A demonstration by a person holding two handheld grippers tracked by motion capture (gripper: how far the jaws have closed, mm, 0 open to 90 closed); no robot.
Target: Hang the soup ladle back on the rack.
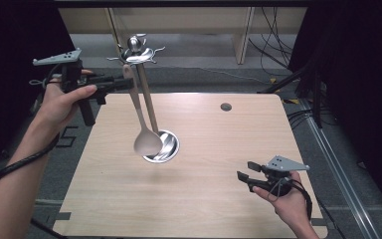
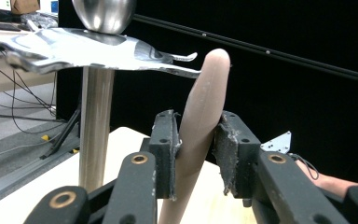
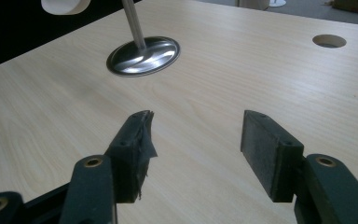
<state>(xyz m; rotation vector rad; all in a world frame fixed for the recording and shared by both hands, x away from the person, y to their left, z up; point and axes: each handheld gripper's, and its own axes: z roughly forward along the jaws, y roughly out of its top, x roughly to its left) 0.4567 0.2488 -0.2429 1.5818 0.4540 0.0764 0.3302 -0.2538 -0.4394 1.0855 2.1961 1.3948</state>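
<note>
A metal utensil stand [image 1: 149, 104] rises from a round base [image 1: 165, 145] at the table's middle, with hooked arms [image 1: 140, 56] at its top. My left gripper [image 1: 127, 82] is shut on the handle of a beige spoon [image 1: 140, 119], which hangs bowl-down beside the pole. In the left gripper view the spoon handle [image 2: 198, 135] is pinched between the pads, its tip just under a hook [image 2: 182, 58] of the stand top. My right gripper [image 1: 244, 172] stands open near the table's front right, with nothing between its fingers [image 3: 270, 154].
The light wooden table [image 1: 209, 199] has a round cable hole [image 1: 226, 106] at the back right. Cables and a rail lie on the floor to the right. The stand's base [image 3: 143, 56] lies ahead of the right gripper.
</note>
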